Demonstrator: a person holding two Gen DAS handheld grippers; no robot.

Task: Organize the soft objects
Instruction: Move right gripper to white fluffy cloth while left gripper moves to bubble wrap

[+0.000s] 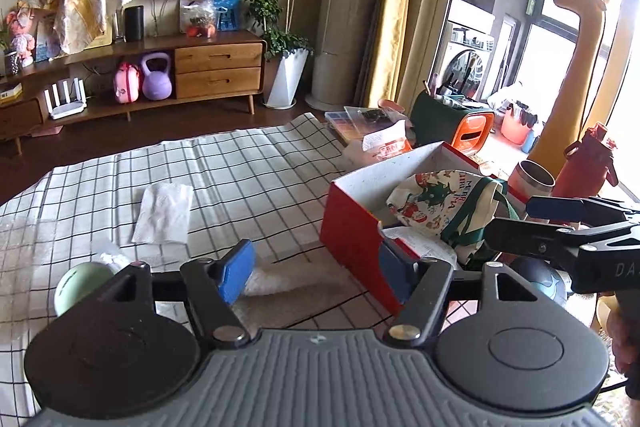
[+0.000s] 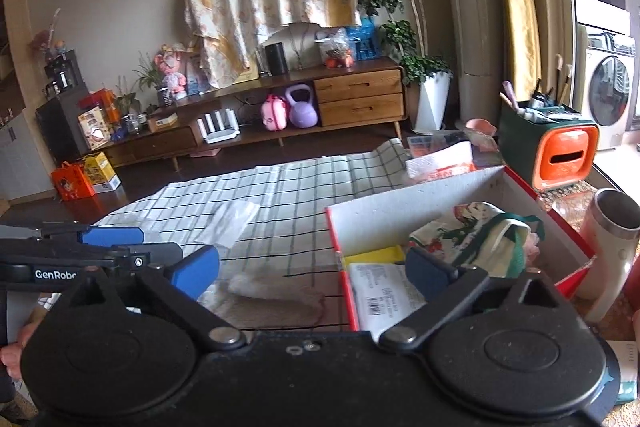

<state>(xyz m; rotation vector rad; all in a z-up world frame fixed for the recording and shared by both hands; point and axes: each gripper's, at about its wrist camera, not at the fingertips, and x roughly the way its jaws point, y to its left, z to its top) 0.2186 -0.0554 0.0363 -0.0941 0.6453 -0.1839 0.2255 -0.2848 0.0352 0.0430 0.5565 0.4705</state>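
Note:
A red box with white inner walls stands on the checked cloth. In it lie a Christmas-print cloth bag and a white labelled packet. A brownish fuzzy cloth lies just left of the box. Farther left are a white tissue and a pale green ball. My left gripper is open over the fuzzy cloth, with nothing between its pads. My right gripper is wide open over the box's near corner, holding nothing.
A steel-rimmed white tumbler and a red bottle stand right of the box. A green and orange organiser and stacked clutter sit behind it. Clear plastic wrap lies at the cloth's left. A wooden sideboard lines the far wall.

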